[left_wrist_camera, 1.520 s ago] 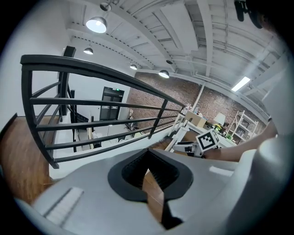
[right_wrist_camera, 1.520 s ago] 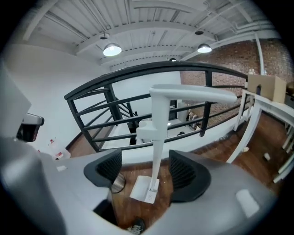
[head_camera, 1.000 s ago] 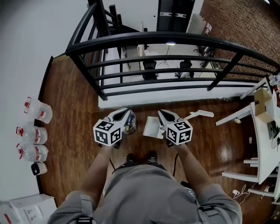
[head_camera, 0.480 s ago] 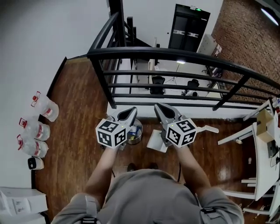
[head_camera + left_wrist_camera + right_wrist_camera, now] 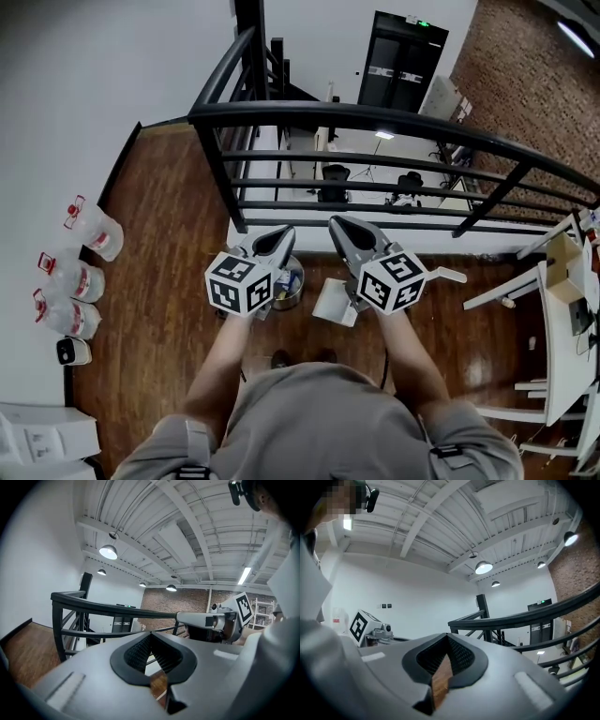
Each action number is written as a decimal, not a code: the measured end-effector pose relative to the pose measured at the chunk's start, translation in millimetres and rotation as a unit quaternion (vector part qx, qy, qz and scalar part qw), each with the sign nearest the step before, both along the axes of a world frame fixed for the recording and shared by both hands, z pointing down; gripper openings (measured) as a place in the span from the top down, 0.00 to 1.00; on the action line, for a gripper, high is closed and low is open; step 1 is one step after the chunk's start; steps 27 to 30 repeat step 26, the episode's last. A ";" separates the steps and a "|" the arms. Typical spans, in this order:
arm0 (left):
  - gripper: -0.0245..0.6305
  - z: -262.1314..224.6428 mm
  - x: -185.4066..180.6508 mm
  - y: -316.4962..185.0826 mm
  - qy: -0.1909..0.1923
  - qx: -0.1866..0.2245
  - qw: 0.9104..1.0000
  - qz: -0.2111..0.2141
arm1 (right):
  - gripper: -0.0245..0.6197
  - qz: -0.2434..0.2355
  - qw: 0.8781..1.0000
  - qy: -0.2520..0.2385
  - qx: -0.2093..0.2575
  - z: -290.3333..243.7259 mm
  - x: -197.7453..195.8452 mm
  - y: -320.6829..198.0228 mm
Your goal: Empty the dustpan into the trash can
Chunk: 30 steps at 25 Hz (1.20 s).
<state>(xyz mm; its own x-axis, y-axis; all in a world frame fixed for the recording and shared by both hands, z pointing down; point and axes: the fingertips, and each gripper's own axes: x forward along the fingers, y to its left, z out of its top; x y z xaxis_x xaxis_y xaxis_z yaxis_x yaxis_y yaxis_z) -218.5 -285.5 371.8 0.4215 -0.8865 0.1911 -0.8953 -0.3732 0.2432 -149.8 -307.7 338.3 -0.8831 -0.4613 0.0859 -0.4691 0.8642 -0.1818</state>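
Observation:
On the wooden floor below my hands, in the head view, lies a white dustpan (image 5: 335,303), its long handle (image 5: 446,275) pointing right. Left of it stands a small metal trash can (image 5: 290,287) with bits inside, partly hidden by my left gripper. My left gripper (image 5: 278,236) hangs above the can, shut and holding nothing. My right gripper (image 5: 339,228) is above the dustpan, also shut and holding nothing. In the left gripper view the jaws (image 5: 150,635) meet at the tips. The right gripper view shows its jaws (image 5: 446,636) closed too. Both point about level at the railing.
A black metal railing (image 5: 375,120) runs across just ahead, with a drop to a lower floor behind it. Three plastic jugs (image 5: 70,281) stand along the left wall. White furniture (image 5: 562,309) and a cardboard box (image 5: 565,251) are at the right. My shoes (image 5: 300,357) are below the dustpan.
Both grippers have risen from low over the can and dustpan and levelled out toward the railing. The dustpan and can stay on the floor. Over the last half second little moved.

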 end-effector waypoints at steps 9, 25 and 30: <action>0.98 -0.8 -0.6 0.5 0.000 0.003 1.000 0.008 | 0.96 0.010 1.000 0.005 -0.003 1.6 -0.2 0.3; 0.98 -3.5 3.8 -1.2 0.001 0.004 1.000 0.023 | 0.96 0.013 1.000 0.007 -0.002 -3.4 0.1 1.2; 0.98 -3.6 4.0 -1.4 0.002 0.004 1.000 0.023 | 0.96 0.013 1.000 0.007 -0.002 -3.5 -0.1 1.2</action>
